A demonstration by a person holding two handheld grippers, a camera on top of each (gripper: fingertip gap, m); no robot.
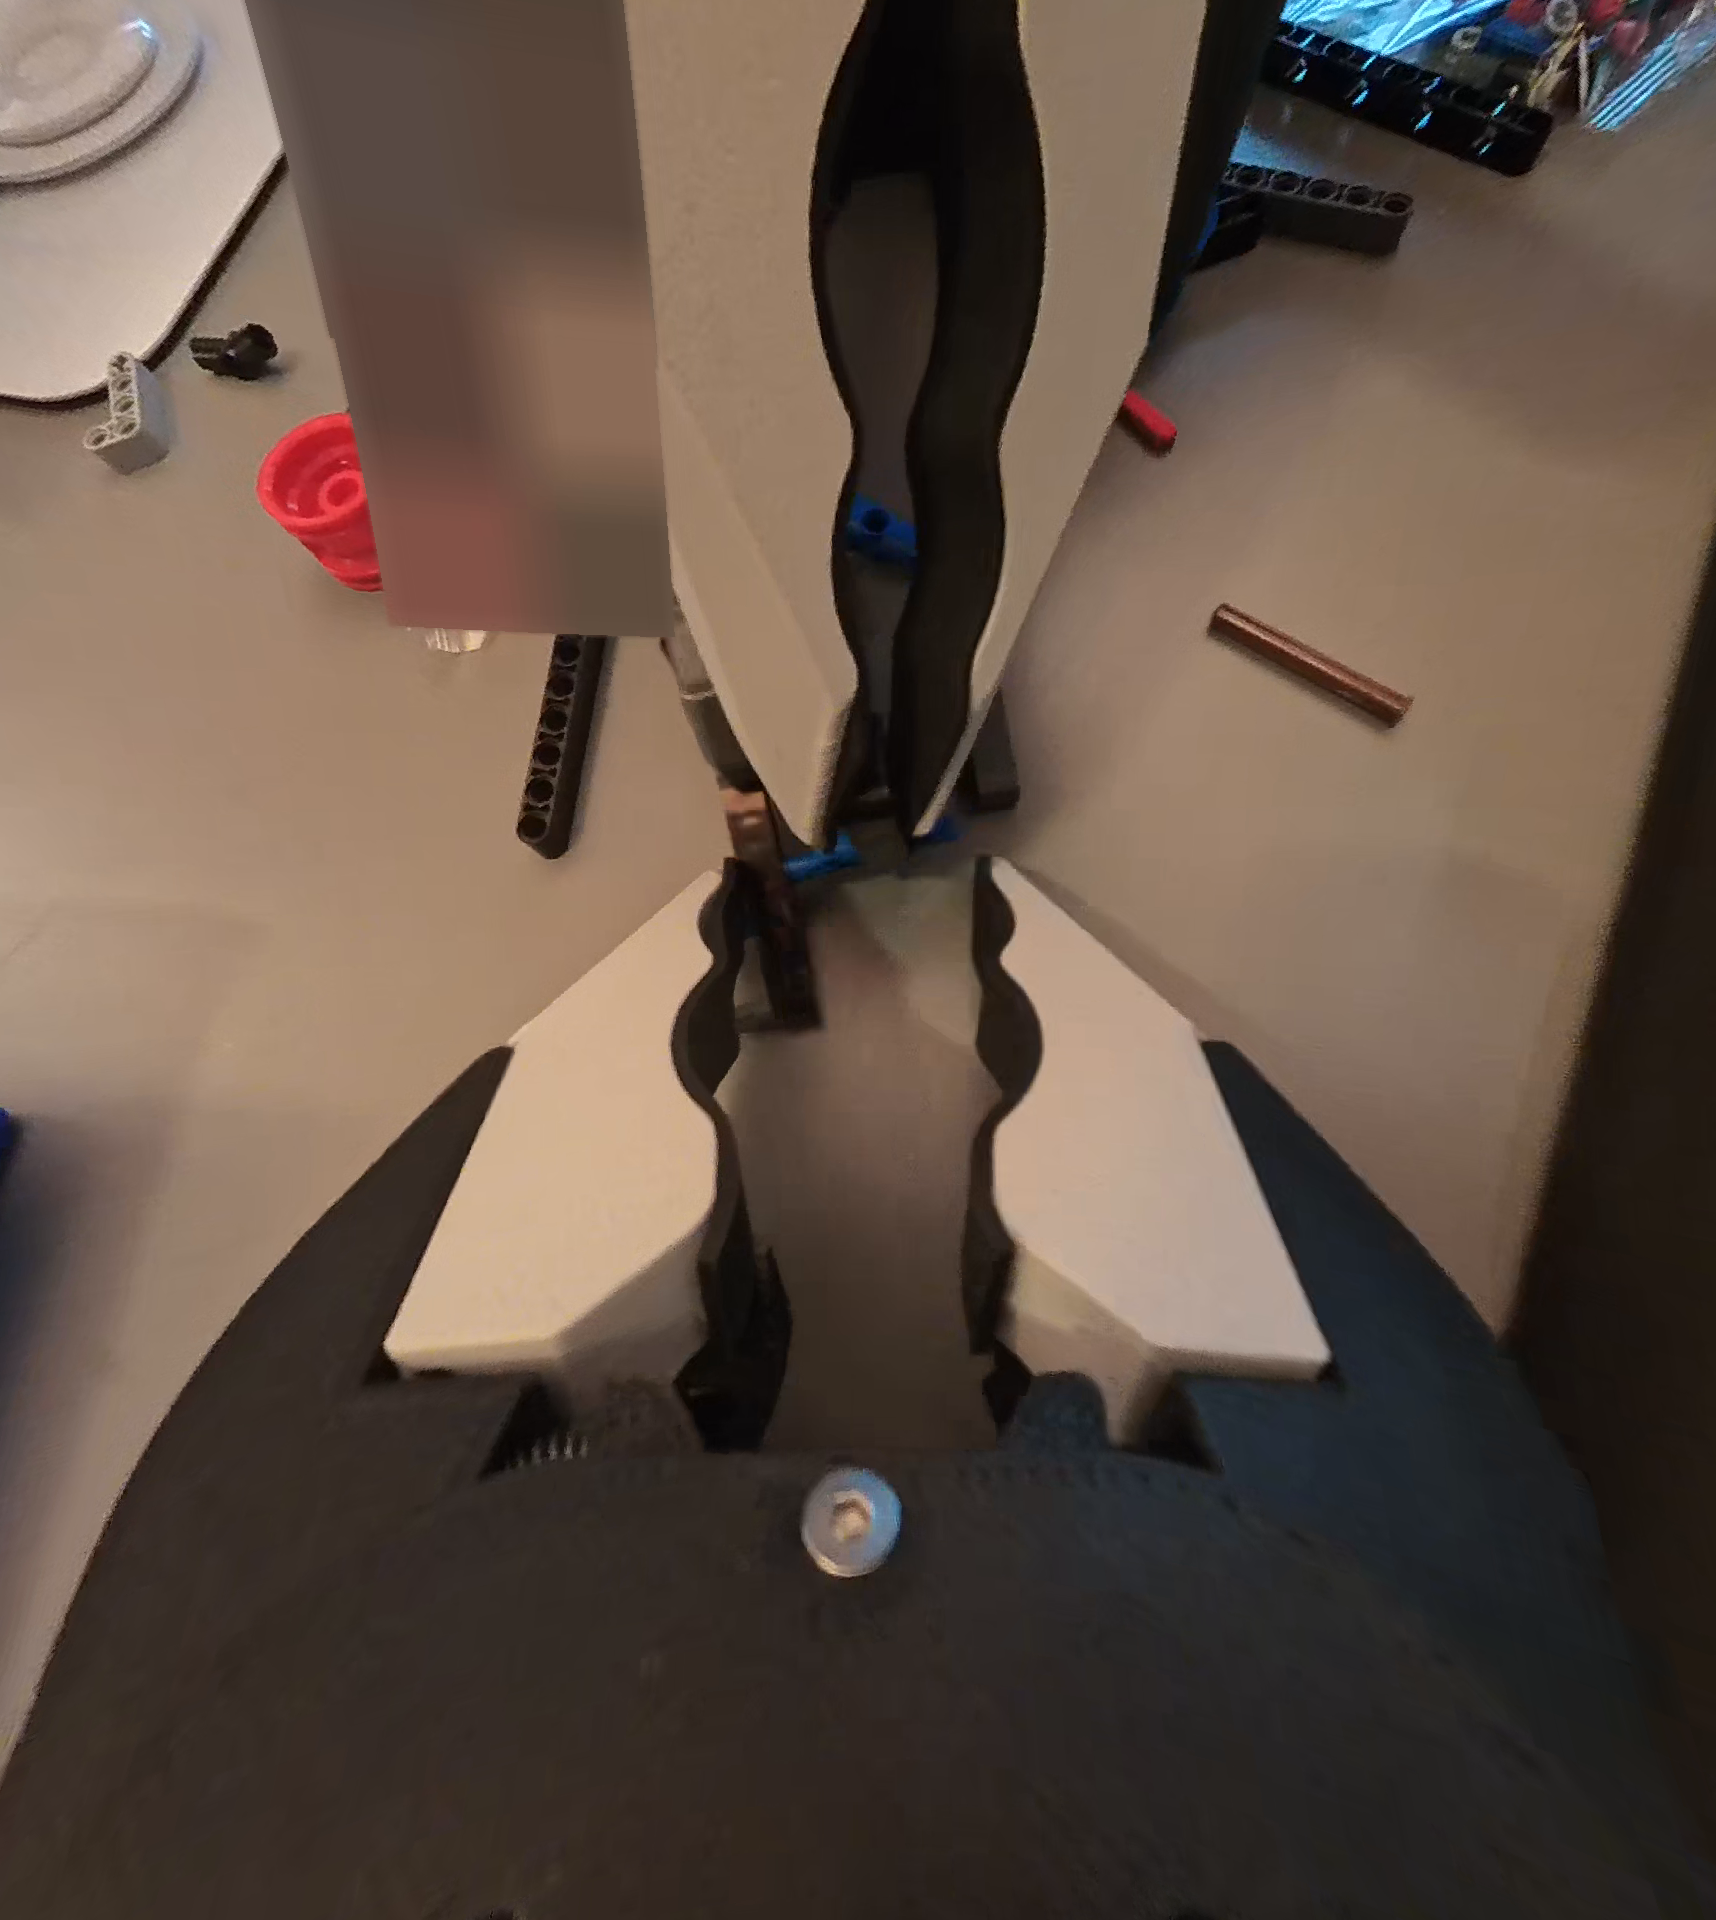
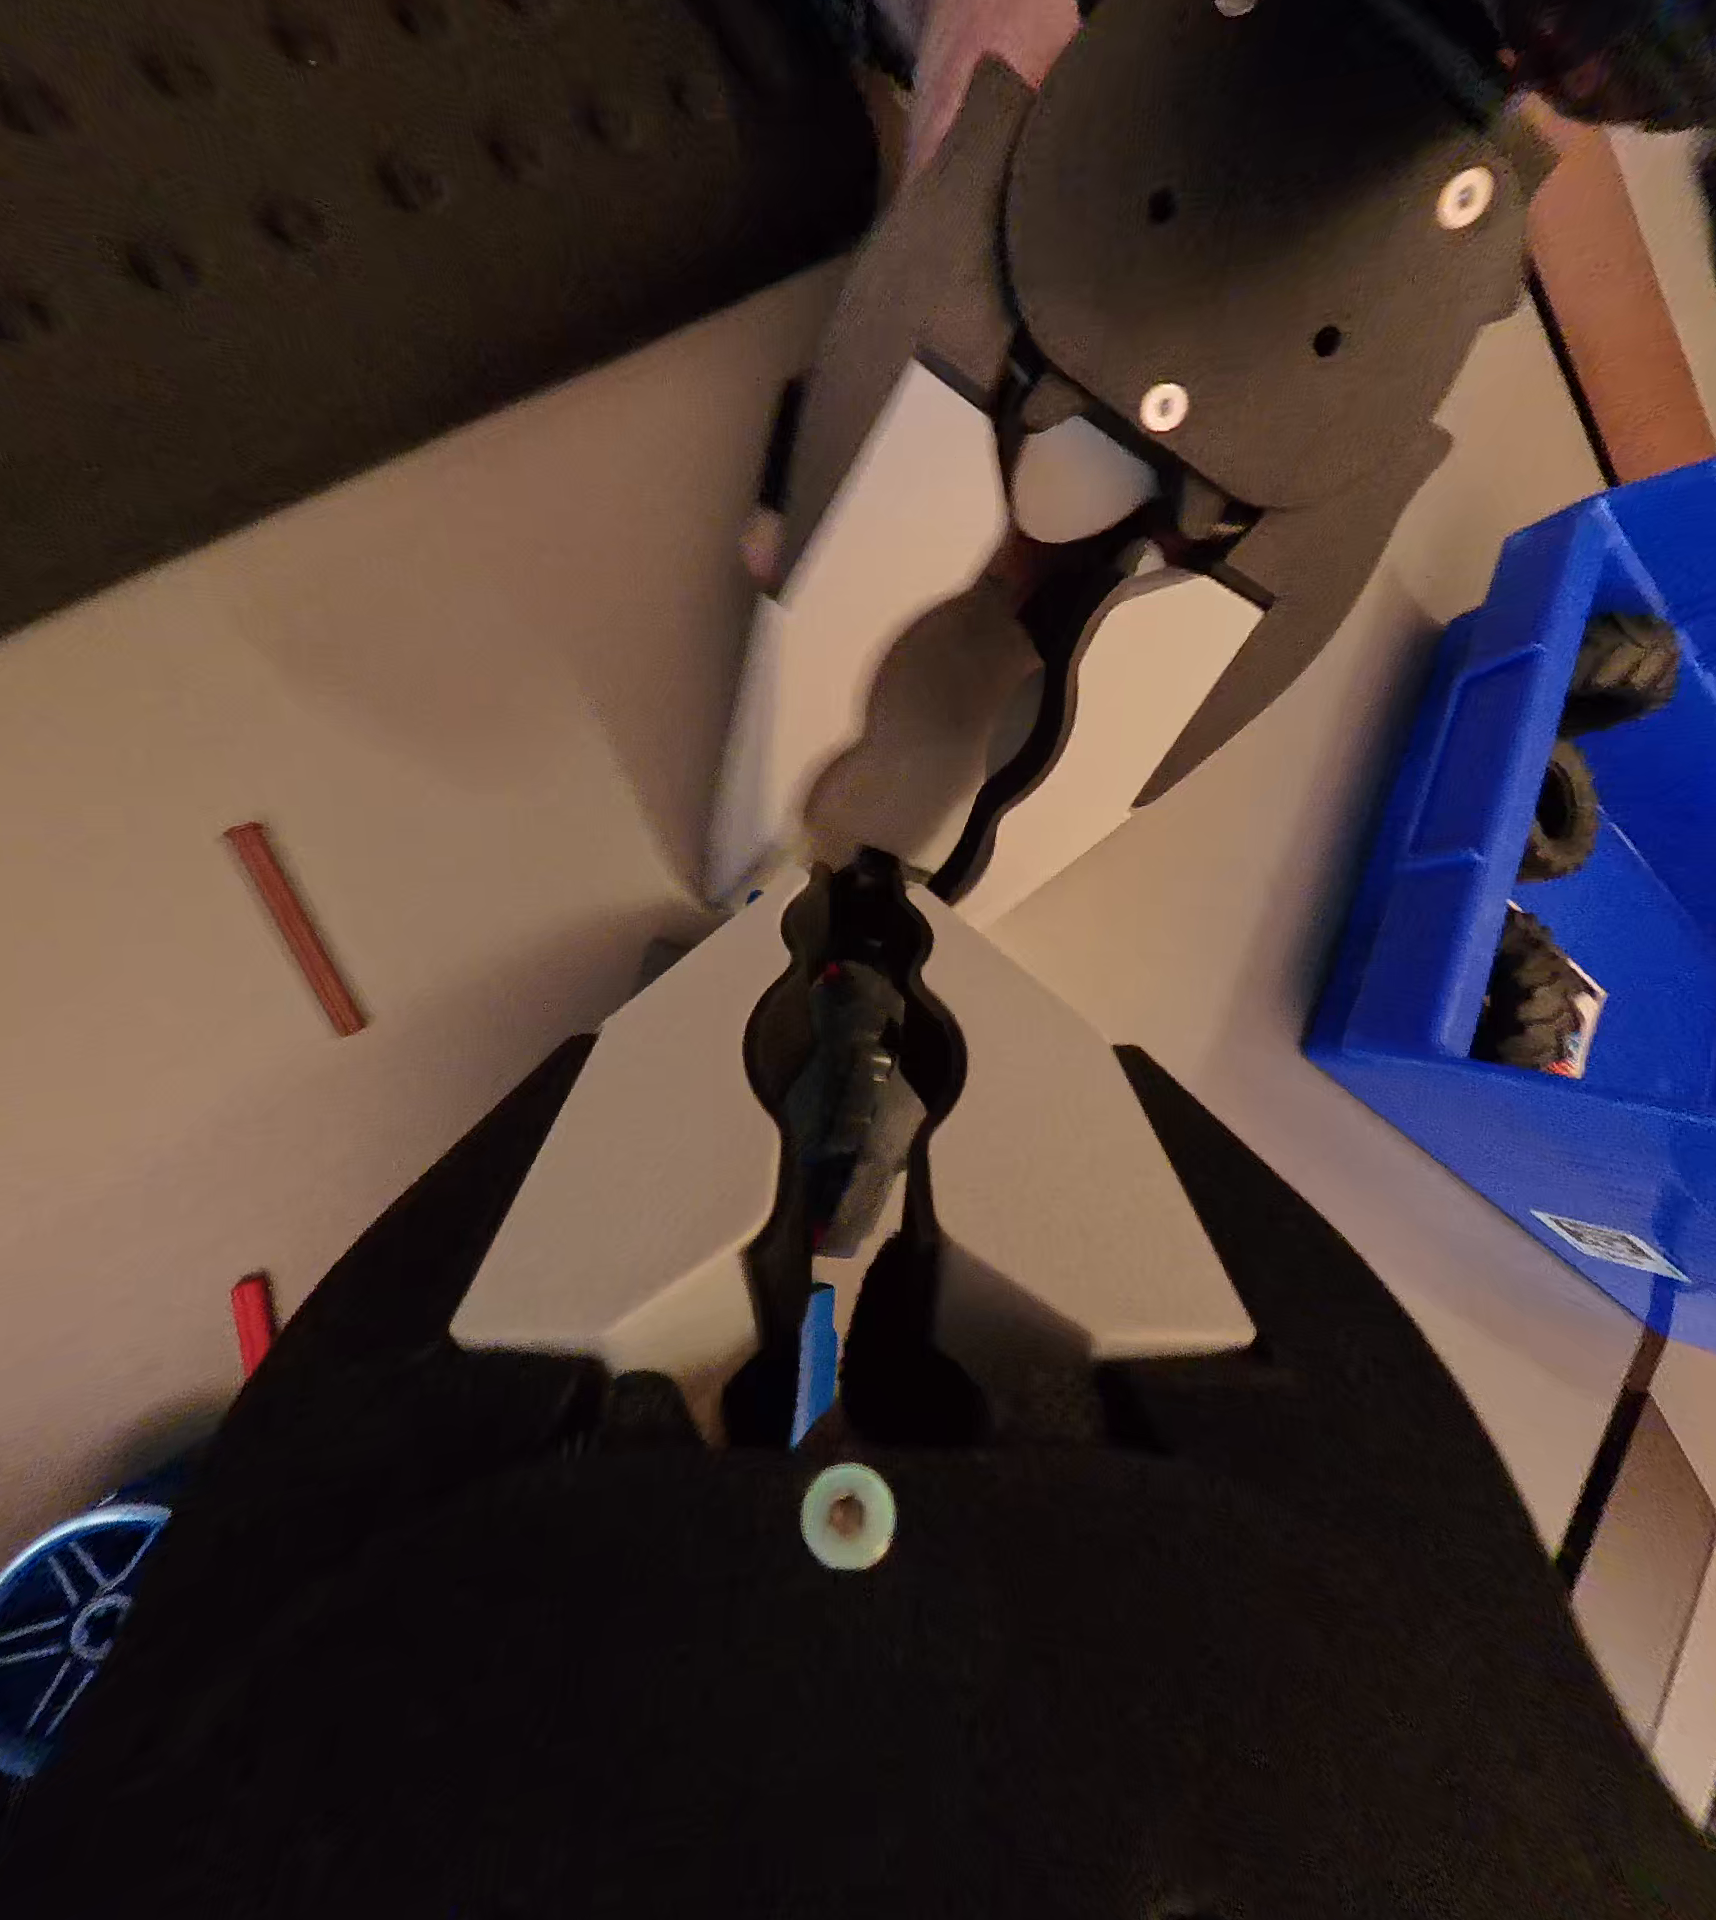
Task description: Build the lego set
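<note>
My right gripper [image 2: 859, 894] has its fingers clenched on the dark-and-blue lego assembly [image 2: 849, 1081]. My left gripper [image 1: 849, 894], at its twelve o'clock, has fingers released, a black beam [image 1: 781, 956] against one finger. Joining step, I judge; next needs careful alignment, then pressing.

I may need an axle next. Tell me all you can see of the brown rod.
The brown rod is a thin, straight stick, plastic by its look, with a grooved length and a matt reddish-brown colour. It lies flat on the grey table, askew, apart from the other pieces. Neither gripper touches it; it lies off to the side of both.
</note>
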